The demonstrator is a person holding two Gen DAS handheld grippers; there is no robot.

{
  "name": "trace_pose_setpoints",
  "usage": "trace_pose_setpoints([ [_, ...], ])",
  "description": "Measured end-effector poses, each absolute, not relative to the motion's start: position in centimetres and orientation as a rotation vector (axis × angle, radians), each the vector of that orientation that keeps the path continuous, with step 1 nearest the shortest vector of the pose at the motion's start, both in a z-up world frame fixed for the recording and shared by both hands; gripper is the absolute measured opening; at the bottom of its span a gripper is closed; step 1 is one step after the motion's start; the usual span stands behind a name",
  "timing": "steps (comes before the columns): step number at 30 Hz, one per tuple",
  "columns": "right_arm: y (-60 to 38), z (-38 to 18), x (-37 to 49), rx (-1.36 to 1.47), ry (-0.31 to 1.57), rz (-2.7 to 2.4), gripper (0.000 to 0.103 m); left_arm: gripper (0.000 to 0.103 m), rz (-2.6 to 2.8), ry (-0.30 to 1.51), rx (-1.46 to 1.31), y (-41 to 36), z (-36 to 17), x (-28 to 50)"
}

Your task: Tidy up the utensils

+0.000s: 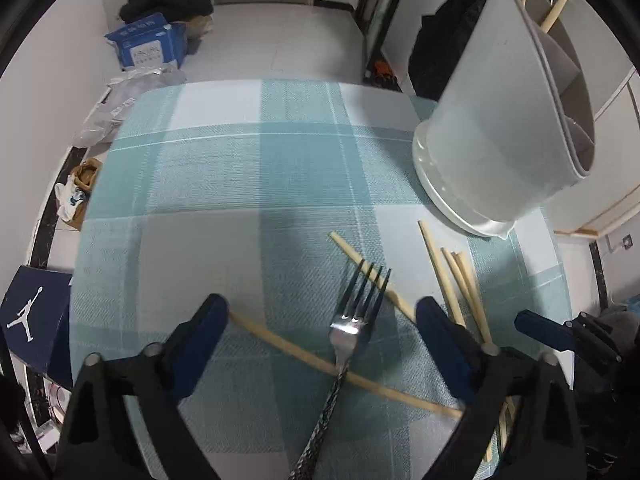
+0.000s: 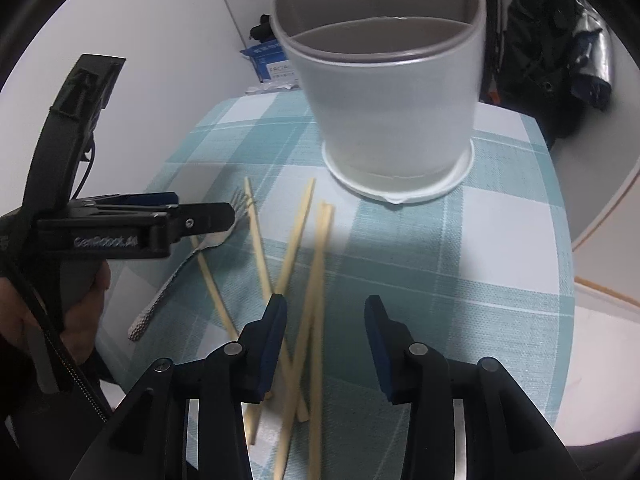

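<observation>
Teal-and-white plaid tablecloth (image 1: 248,168); pale wooden chopsticks (image 2: 298,236); silver fork (image 1: 352,320) with dark textured handle; white-grey utensil holder (image 2: 392,112); blue-padded black fingers (image 1: 208,328).

Chopsticks (image 2: 316,264) and a fork (image 2: 188,256) lie loose on the checked worktop (image 2: 460,248).
The divided holder (image 2: 384,92) stands at 12 o'clock; the right gripper (image 2: 326,336) gapes at 6.

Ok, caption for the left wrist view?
Open left tool hovers over fork lying across chopsticks, holder at right.
</observation>
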State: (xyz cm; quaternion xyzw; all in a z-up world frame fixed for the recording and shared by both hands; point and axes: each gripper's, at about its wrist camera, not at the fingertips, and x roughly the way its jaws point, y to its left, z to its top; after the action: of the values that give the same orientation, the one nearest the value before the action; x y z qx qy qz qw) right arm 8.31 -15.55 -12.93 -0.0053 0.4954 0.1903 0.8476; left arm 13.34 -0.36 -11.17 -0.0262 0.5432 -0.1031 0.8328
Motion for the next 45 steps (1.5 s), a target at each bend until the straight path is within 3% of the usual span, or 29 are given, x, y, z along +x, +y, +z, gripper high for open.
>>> trace_pose_setpoints([
  [2,-16.0,-12.9,8.4,0.001,1.042,0.404,0.039,0.090,-0.232,1.162,-0.017,-0.9,-11.4,13.4],
  [7,-16.5,-12.7,8.6,0.027,1.029,0.410,0.039,0.075,-0.226,1.166,0.063,-2.2,-11.6,13.2],
  [13,-16.9,-12.3,8.8,0.060,1.019,0.407,0.039,0.044,-0.235,1.171,0.067,-2.9,-11.1,13.0],
  [15,-16.8,-12.2,8.9,0.063,1.016,0.407,0.039,0.025,-0.251,1.171,0.072,-3.6,-10.9,13.2],
  [17,-16.7,-12.2,8.9,0.056,1.012,0.404,0.039,0.018,-0.247,1.167,0.089,-4.1,-10.8,13.0],
  [31,-16.6,-11.4,8.6,0.100,0.979,0.423,0.039,0.016,-0.166,1.018,-0.164,0.4,-7.1,11.1],
  [38,-14.5,-11.2,9.9,0.148,1.014,0.491,0.031,0.016,-0.130,0.925,-0.331,3.5,-6.5,11.5],
  [40,-13.7,-11.4,10.4,0.140,1.035,0.502,0.023,0.016,-0.131,0.913,-0.366,4.1,-6.7,12.0],
  [45,-11.2,-12.6,12.1,0.060,1.090,0.465,0.021,0.016,-0.156,0.896,-0.404,5.5,-6.7,11.8],
])
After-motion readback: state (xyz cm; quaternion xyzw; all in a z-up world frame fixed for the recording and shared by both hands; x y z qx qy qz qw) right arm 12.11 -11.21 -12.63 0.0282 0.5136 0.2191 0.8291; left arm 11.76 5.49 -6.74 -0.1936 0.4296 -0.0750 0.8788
